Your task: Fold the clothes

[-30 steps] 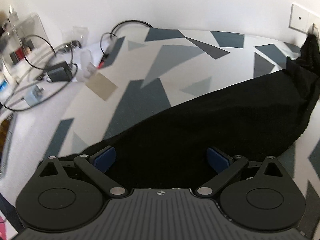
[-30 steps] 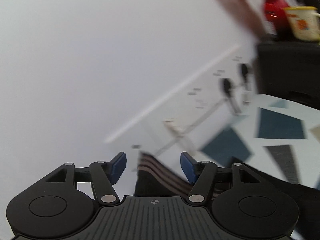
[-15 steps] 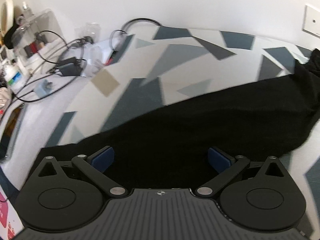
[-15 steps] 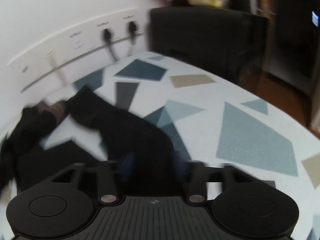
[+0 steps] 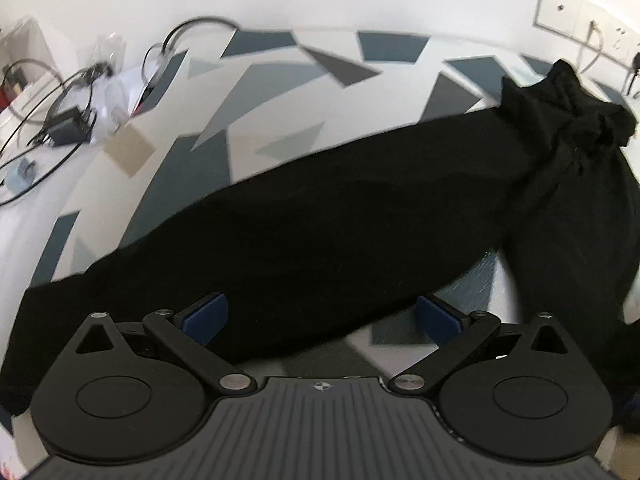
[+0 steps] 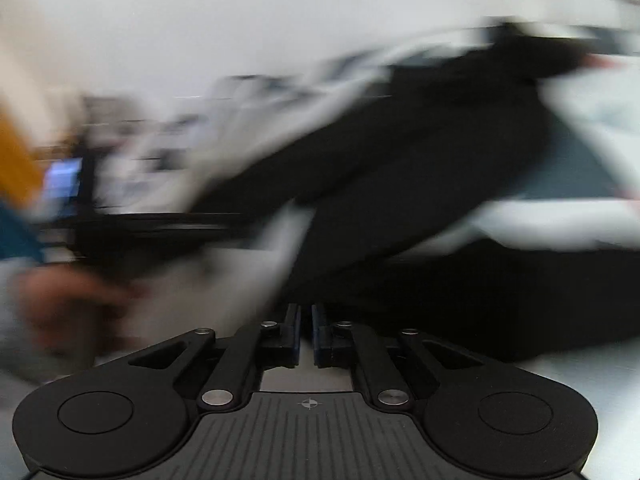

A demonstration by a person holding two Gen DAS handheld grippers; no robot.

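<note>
White wall backs the patterned desk (image 5: 280, 92). Left tool (image 5: 320, 314) gapes wide, empty, above the black garment (image 5: 340, 220), which runs from 8 to 2 o'clock. Right tool (image 6: 306, 334) looks nearly closed; blur hides any grip. Spreading seems in hand; next, pinch the near hem.

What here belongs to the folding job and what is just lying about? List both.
Job:
- black garment, spread on the patterned table
- left gripper, open above the garment's near edge
- right gripper, shut; view too blurred to tell if it holds cloth

Lying about:
- cables
- adapter
- clear plastic bag
- wall sockets
</note>
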